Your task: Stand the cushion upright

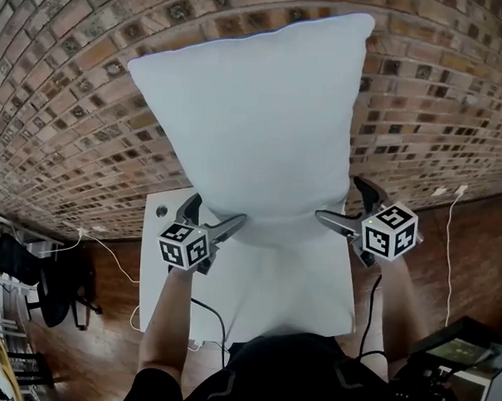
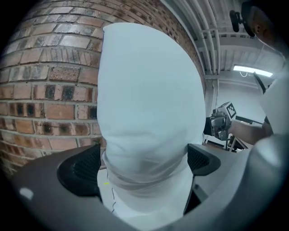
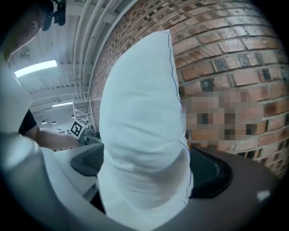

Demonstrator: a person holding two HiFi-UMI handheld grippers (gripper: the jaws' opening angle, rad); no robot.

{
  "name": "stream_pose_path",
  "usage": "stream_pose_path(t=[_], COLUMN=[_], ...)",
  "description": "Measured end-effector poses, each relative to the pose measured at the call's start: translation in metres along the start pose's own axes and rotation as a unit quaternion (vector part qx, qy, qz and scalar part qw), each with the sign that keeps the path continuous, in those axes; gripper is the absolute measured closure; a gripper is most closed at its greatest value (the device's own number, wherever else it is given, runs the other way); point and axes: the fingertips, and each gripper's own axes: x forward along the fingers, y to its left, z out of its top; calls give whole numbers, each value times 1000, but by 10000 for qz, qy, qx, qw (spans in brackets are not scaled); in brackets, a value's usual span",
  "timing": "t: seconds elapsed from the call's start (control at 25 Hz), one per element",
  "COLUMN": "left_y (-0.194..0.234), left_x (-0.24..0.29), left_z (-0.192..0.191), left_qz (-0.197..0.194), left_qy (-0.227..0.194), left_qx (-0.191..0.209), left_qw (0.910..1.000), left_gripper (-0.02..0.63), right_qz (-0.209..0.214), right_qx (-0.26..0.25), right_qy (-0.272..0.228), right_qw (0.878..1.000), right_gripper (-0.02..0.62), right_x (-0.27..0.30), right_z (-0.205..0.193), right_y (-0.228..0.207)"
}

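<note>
White cushion (image 1: 254,121) stands on edge on desk (image 1: 288,297), leaning on brick wall (image 1: 72,105). My left claw (image 1: 213,215) and right claw (image 1: 344,204) both released, lower edge between jaws, unpinched. Risk: soft fill slumps forward; pads snag cover on pullback.

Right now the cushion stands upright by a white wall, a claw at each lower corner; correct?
No: the head view shows a brick wall, not white. The cushion does stand upright by it, left claw and right claw at its lower corners.
</note>
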Motion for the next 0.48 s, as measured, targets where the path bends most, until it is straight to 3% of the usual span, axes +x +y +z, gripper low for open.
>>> stream_pose_path(t=[0.28, 0.44, 0.48], left_y=[6, 14, 16], left_x=[18, 34, 37], left_z=[25, 28, 29], left_qz=[-33, -83, -89], left_qy=[-185, 41, 127], left_qx=[453, 504, 614], left_qw=[9988, 9987, 9980], left_gripper=[31, 31, 36], right_qz=[-120, 254, 386], right_qx=[-311, -274, -239], right_qy=[59, 350, 393], right_qw=[9994, 9987, 9982], right_gripper=[8, 9, 37], right_x=[22, 46, 52], right_z=[23, 20, 20], right_y=[-18, -19, -16])
